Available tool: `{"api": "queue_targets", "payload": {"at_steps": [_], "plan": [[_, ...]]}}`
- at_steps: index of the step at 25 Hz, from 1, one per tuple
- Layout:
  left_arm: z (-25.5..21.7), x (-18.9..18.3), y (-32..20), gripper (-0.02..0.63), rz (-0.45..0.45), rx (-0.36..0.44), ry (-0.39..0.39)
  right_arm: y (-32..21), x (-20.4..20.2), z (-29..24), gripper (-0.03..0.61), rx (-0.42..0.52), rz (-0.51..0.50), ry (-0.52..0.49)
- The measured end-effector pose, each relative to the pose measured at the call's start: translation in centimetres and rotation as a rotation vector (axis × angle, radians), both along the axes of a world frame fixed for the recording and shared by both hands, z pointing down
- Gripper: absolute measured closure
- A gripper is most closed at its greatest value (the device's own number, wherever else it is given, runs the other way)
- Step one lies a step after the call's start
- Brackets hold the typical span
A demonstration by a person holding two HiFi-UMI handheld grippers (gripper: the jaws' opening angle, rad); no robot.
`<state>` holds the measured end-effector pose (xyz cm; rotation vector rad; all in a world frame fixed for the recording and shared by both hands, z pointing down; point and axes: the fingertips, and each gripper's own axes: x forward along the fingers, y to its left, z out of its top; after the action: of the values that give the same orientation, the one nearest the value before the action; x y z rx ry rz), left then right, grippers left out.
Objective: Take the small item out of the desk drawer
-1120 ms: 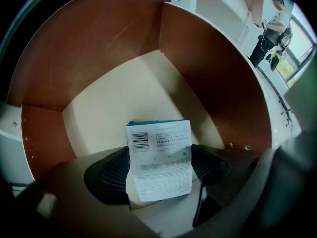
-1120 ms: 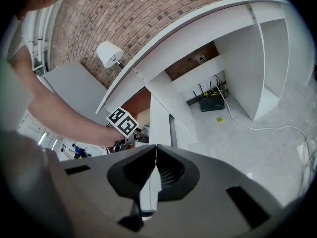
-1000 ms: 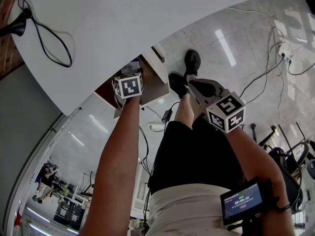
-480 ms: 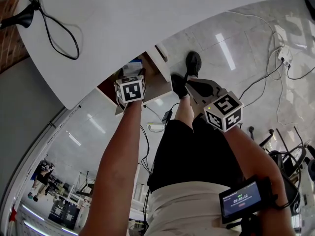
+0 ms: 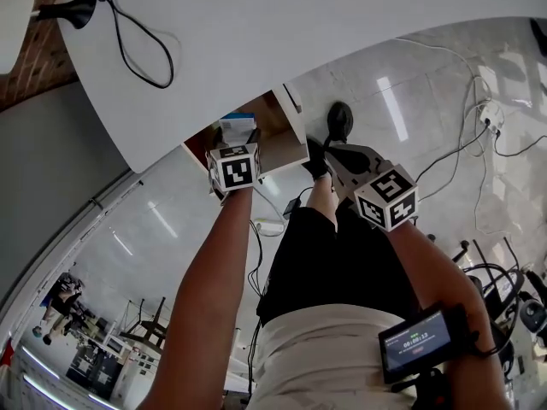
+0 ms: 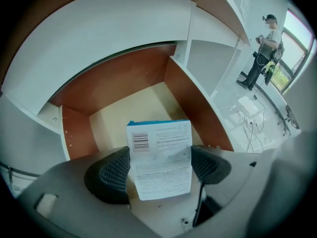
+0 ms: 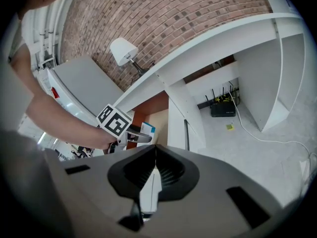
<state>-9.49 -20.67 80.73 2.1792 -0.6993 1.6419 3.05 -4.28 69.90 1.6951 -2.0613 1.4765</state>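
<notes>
Small white cardboard box with a blue top edge (image 6: 161, 157) sat clamped between the black ribbed pads (image 6: 111, 175) of the left gripper (image 6: 161, 168), its barcode face toward the camera. Its print was too small to read, and its lower end was lost behind the gripper's grey body. In the head view the box (image 5: 237, 130) showed just beyond the left gripper (image 5: 237, 145), in front of the open brown-walled desk drawer (image 6: 143, 76); whether it was clear of the rim could not be told. The drawer's front edge was cut off by the gripper, and only part of the pale drawer floor was visible. From above, the drawer (image 5: 286, 139) jutted from under the white desk top (image 5: 299, 32), its inside largely hidden. Farther right, the right gripper (image 7: 154, 170) was held well apart from the drawer, its jaws pressed together. In the head view this right gripper (image 5: 338, 154) covered part of a black shoe (image 5: 339, 120).
</notes>
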Motion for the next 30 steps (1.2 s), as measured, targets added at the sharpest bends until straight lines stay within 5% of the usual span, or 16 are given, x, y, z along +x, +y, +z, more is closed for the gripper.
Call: {"api": "queue_targets", "payload": {"at_steps": [30], "plan": [[-11.8, -2.0, 1.5, 0.229, -0.138, 0.005, 0.205, -1.1, -1.2, -6.2, 0.572, 0.017, -0.057, 0.066]]}}
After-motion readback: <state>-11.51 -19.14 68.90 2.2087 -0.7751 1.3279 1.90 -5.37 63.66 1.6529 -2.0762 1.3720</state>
